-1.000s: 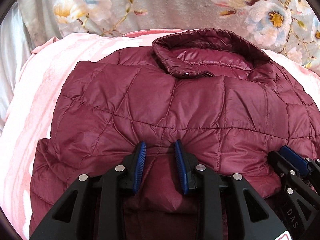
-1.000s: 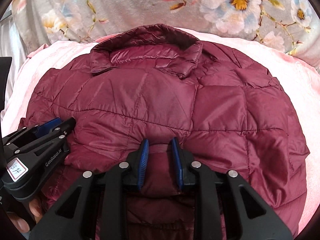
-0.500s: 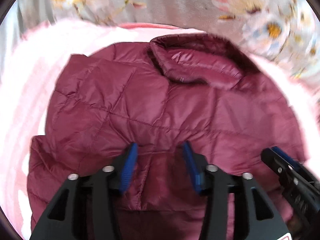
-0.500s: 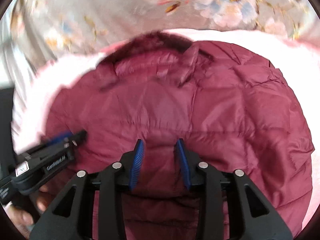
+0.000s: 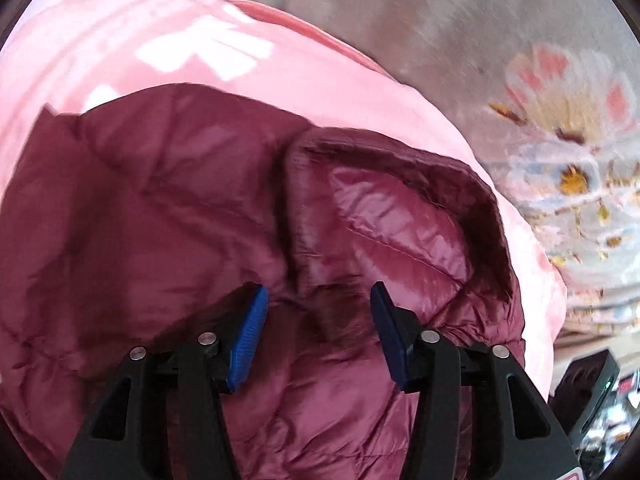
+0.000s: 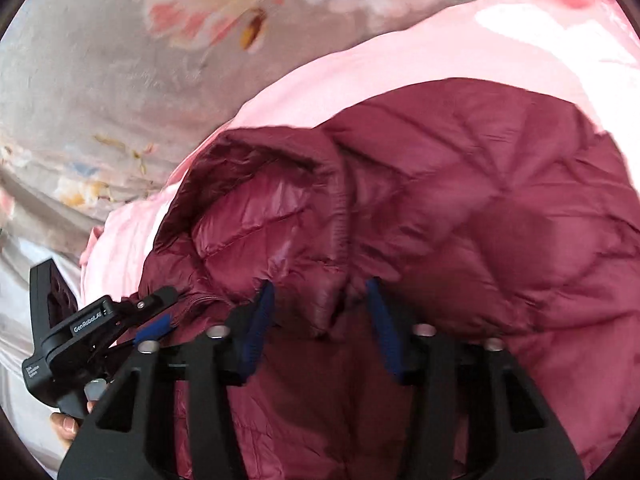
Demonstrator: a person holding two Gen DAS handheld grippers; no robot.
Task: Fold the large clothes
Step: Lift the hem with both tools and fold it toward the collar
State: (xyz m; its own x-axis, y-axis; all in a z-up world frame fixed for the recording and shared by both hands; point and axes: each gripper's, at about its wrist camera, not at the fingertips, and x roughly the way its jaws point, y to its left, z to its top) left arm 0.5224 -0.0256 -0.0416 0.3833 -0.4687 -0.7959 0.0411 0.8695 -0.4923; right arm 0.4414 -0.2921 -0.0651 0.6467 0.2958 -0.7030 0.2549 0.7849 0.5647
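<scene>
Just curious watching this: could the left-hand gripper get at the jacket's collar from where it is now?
Probably yes. The left gripper hangs just short of the collar of the maroon jacket, its jaws apart, having just been closing, with only loose jacket fabric between. Nothing else blocks the way.

Blurred by motion in both wrist views — floral cloth (image 5: 560, 152) smeared to soft streaks, quilting on the maroon jacket (image 5: 168, 216) mostly washed out. Cut off by the frame edges: jacket's lower part, pink bedding (image 5: 120, 40), and the dark device (image 5: 588, 388) at the lower right, too small to identify. Hidden behind the right gripper (image 6: 320, 320) — most of the left gripper (image 6: 156, 316) and the hand (image 6: 66, 426) beneath it; pad contact with the jacket fold unclear on either side.
</scene>
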